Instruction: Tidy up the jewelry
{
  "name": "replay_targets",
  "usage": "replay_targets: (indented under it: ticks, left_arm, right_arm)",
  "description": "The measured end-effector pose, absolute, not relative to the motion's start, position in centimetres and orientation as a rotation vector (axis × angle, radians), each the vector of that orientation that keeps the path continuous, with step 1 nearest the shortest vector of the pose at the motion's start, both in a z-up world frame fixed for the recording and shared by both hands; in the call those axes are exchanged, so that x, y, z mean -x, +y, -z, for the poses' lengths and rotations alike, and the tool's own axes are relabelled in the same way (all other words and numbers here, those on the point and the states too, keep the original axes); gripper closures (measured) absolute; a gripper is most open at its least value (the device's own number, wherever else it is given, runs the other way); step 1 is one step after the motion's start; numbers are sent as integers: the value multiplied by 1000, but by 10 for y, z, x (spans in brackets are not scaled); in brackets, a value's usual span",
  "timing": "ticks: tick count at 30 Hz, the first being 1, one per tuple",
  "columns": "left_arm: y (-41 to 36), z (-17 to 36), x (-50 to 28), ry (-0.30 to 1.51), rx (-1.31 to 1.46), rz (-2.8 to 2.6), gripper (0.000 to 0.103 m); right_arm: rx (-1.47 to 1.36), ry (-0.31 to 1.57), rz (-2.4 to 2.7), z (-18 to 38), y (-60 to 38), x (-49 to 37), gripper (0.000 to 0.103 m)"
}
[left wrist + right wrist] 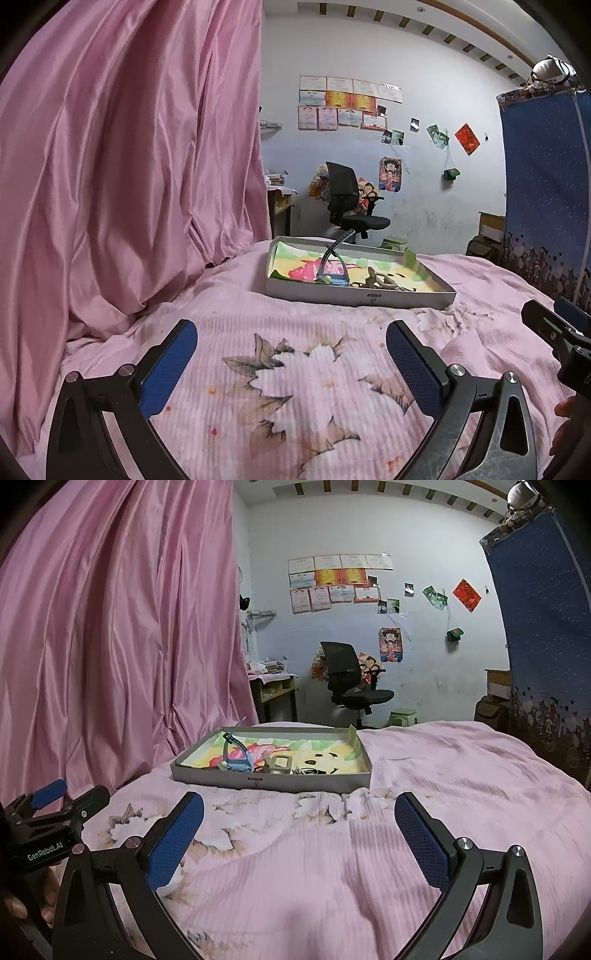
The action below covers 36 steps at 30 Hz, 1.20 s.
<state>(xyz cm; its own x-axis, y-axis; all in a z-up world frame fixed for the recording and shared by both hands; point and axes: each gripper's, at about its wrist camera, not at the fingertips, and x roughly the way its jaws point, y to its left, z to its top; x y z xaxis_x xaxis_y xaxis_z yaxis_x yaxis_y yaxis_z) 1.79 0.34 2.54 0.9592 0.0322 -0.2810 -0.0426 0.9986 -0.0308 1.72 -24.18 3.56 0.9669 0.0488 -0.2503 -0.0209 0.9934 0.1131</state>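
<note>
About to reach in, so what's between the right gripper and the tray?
Only pink bedspread lies between the right gripper and the tray; the right wrist view shows nothing in the way.

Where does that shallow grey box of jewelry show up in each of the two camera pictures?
Left wrist view: the grey box lies on the pink bedspread, right of centre, beyond the open left hand-held gripper.
Right wrist view: the grey box lies left of centre, beyond the open right hand-held gripper.
Shared landmark: the black office chair stands behind the box.
</note>
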Motion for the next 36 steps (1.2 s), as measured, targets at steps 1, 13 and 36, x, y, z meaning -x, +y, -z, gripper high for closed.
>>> replay_targets:
  ticks: [1, 13, 36]
  left_arm:
    - [3, -25, -17, 285, 37, -38, 0]
    - [13, -11, -17, 294, 53, -73, 0]
    - [11, -10, -15, 291, 40, -65, 0]
  right_arm:
    - [-108, 254, -33, -35, -242, -16, 1]
    - [-97, 259, -5, -18, -245, -16, 1]
    - [-88, 258, -2, -18, -244, -17, 1]
